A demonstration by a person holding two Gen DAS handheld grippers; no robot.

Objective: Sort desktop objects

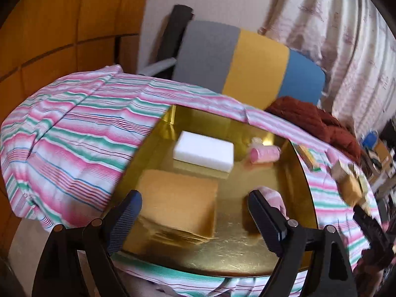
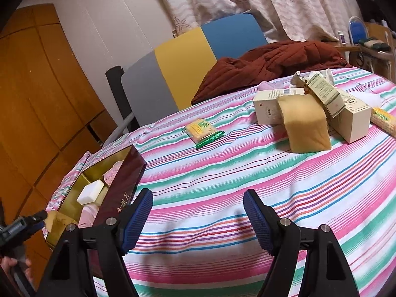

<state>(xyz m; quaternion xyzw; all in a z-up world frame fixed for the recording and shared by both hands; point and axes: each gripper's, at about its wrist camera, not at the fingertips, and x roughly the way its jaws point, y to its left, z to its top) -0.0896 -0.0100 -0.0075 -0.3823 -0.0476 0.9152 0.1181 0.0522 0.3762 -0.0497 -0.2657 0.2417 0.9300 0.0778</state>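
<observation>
Right gripper (image 2: 198,219) hangs wide open and empty over the striped cloth (image 2: 222,173), the tan sponge (image 2: 307,126) standing ahead and to its right, likely light and squashy, best pinched across its flat sides.

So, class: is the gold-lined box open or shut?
Open. No lid covers the gold-lined box; its white block and tan sponge lie exposed inside.

Gold-lined box (image 1: 259,259) holding tan sponge (image 1: 178,203), white block (image 1: 204,151), pink roll (image 1: 264,154), snack packet (image 2: 202,131) on cloth
</observation>
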